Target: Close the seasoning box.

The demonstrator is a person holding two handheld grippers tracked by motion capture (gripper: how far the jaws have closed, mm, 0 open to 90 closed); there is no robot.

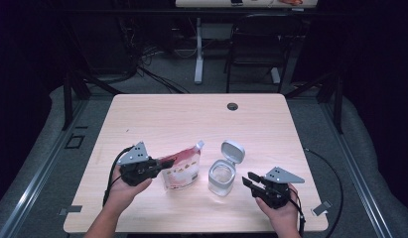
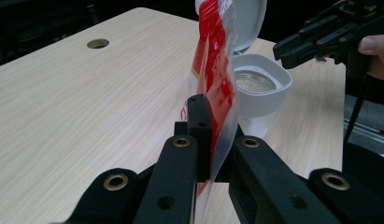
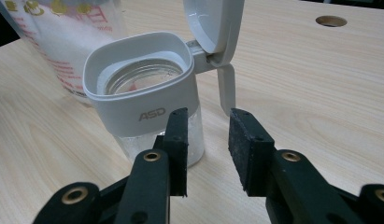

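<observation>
1. Left hand-held gripper [image 1: 162, 166] clamped on the edge of a red-and-clear pouch [image 1: 182, 168]; left gripper view has both pads squeezing the plastic film [image 2: 217, 93].
2. Pouch stands on the surface [image 1: 191, 119], near the front edge, left of centre, its top corner leaning toward the jar.
3. Clear jar [image 1: 222, 177] with grey-white collar sits just right of the pouch, upright on the surface; flip lid [image 1: 233, 150] hinged open, standing up behind the mouth.
4. Right hand-held gripper [image 1: 249, 179] jaws parted, nothing between them; in the right gripper view [image 3: 208, 140] the jar [image 3: 147, 102] is just ahead, left pad near the jar wall, can't tell if touching.
5. Right gripper view: lid's latch tab [image 3: 226, 88] hangs down above the gap in the jaws.
6. Person's hands [image 1: 123, 191] come in from the bottom edge, one per gripper.
</observation>
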